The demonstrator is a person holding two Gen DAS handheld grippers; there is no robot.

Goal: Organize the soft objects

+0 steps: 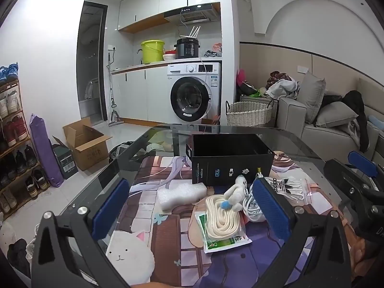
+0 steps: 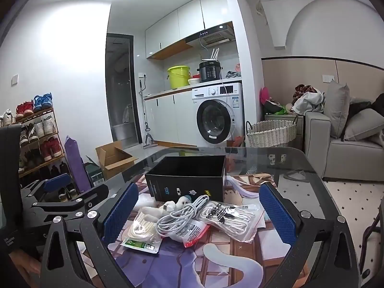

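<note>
An open black box (image 1: 230, 158) (image 2: 189, 180) stands on the printed mat. In front of it lie a small white plush toy (image 1: 236, 192) (image 2: 178, 204), a cream rope coil (image 1: 223, 216) (image 2: 141, 228) on a green-white packet (image 1: 225, 241) (image 2: 141, 244), a coiled white cable (image 1: 250, 206) (image 2: 180, 218), an adidas bag of white laces (image 1: 288, 187) (image 2: 230, 216) and white bubble wrap (image 1: 181, 194). My left gripper (image 1: 190, 210) is open and empty, above the pile. My right gripper (image 2: 199, 212) is open and empty, above the cable and bag.
The glass table (image 1: 300, 144) (image 2: 300, 168) carries the mat. Beyond are a cardboard box (image 1: 87, 144) on the floor, a shoe rack (image 1: 14, 144), a washing machine (image 1: 194, 93), a wicker basket (image 2: 271, 132) and a sofa (image 2: 348, 148).
</note>
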